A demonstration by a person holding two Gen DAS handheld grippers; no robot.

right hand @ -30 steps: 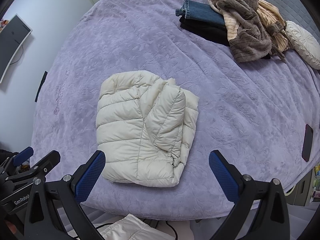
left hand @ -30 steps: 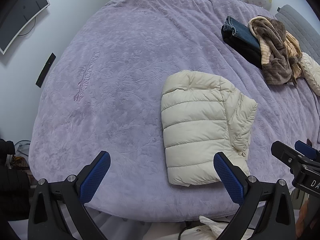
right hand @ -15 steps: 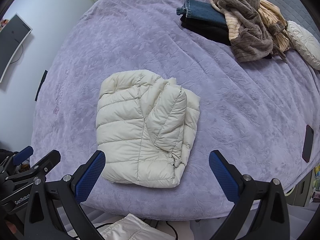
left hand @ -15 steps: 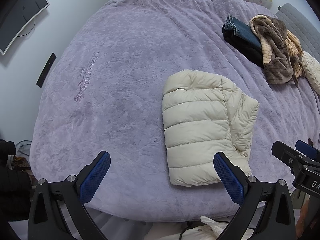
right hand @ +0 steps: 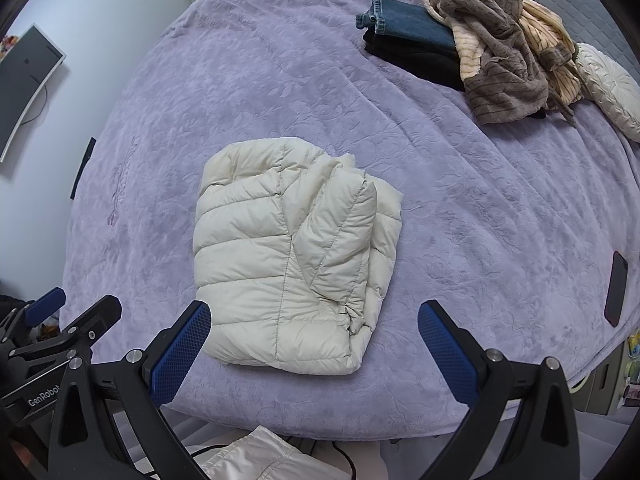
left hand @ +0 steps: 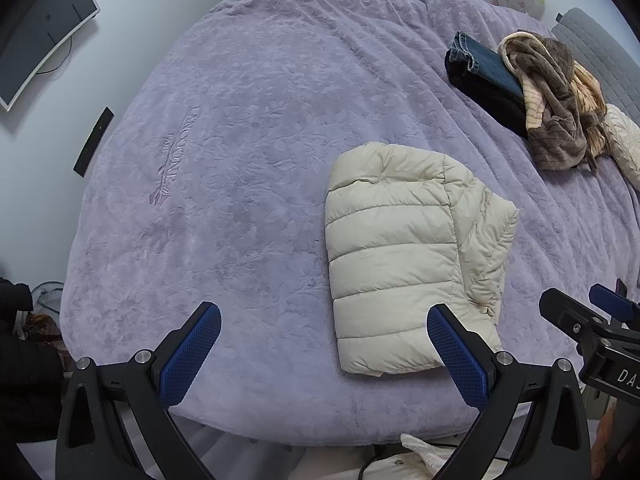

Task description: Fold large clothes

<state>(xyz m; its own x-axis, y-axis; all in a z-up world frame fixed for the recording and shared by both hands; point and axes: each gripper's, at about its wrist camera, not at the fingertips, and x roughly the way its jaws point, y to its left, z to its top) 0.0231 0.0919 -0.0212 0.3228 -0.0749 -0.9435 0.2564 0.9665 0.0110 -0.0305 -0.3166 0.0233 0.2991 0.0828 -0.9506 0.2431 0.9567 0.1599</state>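
Observation:
A cream puffer jacket (left hand: 404,256) lies folded into a compact rectangle on the purple bedspread (left hand: 248,152), near the bed's front edge. It also shows in the right wrist view (right hand: 292,264). My left gripper (left hand: 320,344) is open and empty, held above the front edge, left of the jacket. My right gripper (right hand: 312,344) is open and empty, just in front of the jacket's near edge. Neither gripper touches the jacket.
Folded jeans and dark clothes (right hand: 408,40) with a brown and beige robe (right hand: 504,48) are piled at the far right. A cream cushion (right hand: 612,84) lies beside them. A dark phone (right hand: 616,288) rests at the right edge. White cloth (right hand: 260,456) lies on the floor below.
Both grippers have drifted back slightly and stayed open. The jacket has not moved.

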